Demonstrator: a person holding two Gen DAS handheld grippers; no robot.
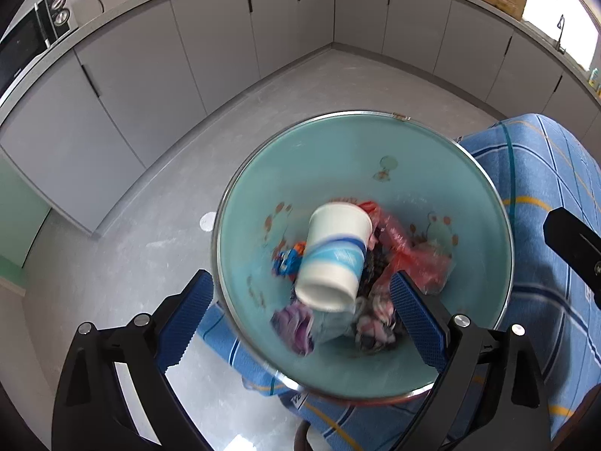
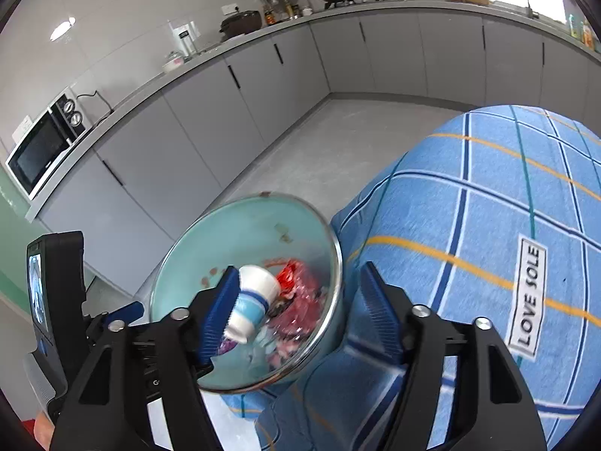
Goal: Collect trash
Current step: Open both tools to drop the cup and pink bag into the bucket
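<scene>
Your left tongs (image 1: 300,315) and right tongs (image 2: 300,319) both hang spread over the teal bin (image 1: 375,143), low centre, where the blurred paper cup (image 1: 334,255), probably light and crushable, wants a gentle mid-wall pinch.

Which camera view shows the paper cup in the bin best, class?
The left wrist view. There the paper cup lies whole and unblocked on the trash inside the bin, though slightly blurred. In the right wrist view the cup is smaller, and a finger of the right gripper covers its edge.
</scene>
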